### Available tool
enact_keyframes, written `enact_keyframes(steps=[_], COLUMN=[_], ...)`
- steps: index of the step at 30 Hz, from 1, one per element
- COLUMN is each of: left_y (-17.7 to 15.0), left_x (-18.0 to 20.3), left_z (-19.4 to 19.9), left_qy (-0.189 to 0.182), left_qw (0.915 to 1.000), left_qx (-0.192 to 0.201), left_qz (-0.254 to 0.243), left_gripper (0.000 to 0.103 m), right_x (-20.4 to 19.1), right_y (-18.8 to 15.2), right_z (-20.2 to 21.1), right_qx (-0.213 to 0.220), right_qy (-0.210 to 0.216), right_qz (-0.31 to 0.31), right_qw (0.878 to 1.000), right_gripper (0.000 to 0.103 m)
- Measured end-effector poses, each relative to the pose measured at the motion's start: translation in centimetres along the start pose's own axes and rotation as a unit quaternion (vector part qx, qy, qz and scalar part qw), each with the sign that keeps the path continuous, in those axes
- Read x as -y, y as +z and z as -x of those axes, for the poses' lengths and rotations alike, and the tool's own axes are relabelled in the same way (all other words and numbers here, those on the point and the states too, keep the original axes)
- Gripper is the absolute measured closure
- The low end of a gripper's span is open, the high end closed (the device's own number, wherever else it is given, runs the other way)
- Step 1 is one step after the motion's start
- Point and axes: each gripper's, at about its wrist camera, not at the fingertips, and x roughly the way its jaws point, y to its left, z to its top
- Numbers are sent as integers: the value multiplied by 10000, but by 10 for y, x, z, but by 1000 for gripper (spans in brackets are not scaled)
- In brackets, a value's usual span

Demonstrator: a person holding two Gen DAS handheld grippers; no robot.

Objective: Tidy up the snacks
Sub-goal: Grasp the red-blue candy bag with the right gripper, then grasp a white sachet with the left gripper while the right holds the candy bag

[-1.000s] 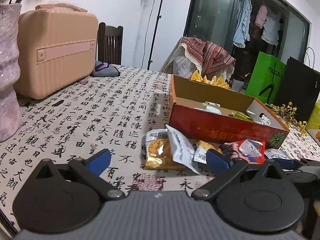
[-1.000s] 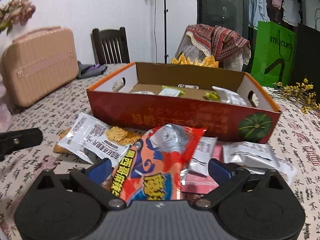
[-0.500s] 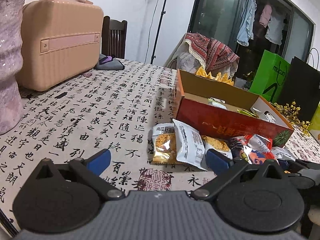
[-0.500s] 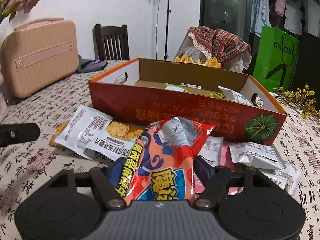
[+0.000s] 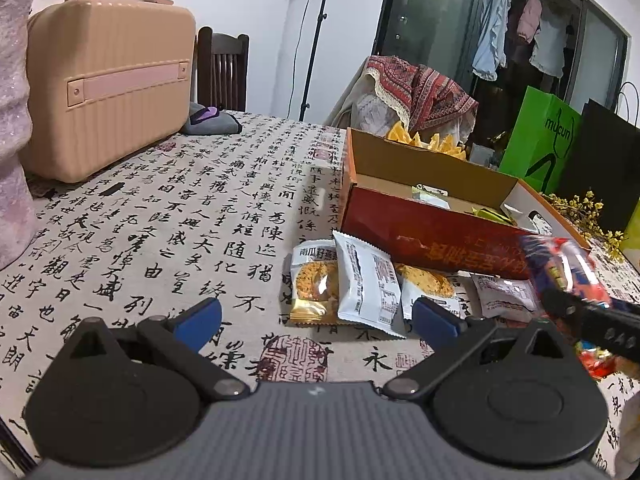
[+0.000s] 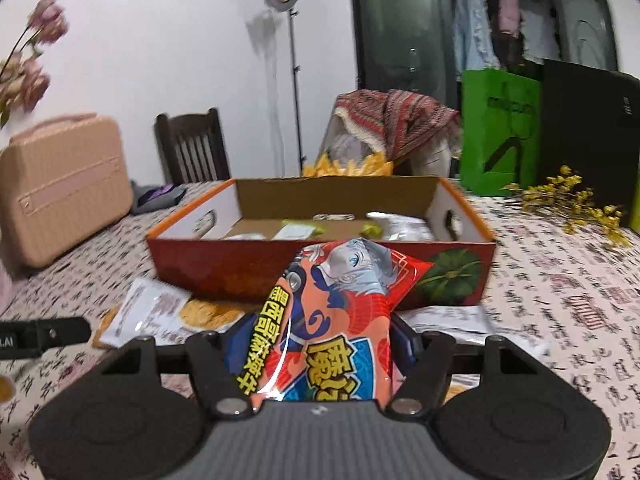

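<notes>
Snack bag, red and blue with a cartoon face and yellow lettering, stands upright between the blue pads of the right gripper. The jaws are closing, and both pads already press its lower sides so that the bag is pinched and held off the table. Its top corner reaches up in front of the red wall of the cardboard box, which sits just beyond it with a pumpkin printed on the right end. The gripper points slightly downward toward the box, roughly square to its long side.

The left gripper hangs low over the patterned tablecloth, tilted downward, its blue pads spread wide with nothing between them. Just ahead of it lie several small packets: a biscuit pack with a gold edge, a white pack overlapping it, and more toward the box.

From the left wrist camera the held bag shows from the side at the right edge, blurred, raised above the table near the box's front corner, with the dark finger of the right gripper beneath it. The right wrist camera shows the inside of the box, where a few small green and white packets lie on the bottom, and the left gripper's dark finger at the far left edge.
</notes>
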Motion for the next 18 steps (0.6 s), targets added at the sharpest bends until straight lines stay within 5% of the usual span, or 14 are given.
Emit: enact_keyframes(steps=[18], left_y=[12], left_x=[36], left_z=[-29], left_qy=[264], left_qw=[9986], left_qx=[-78], left_qz=[-454], left_gripper=[0], right_x=[73], right_y=[-8], right_z=[5], right_qx=[173], right_qy=[-342], right_qz=[-679], right_qw=[9970], right_gripper=[36])
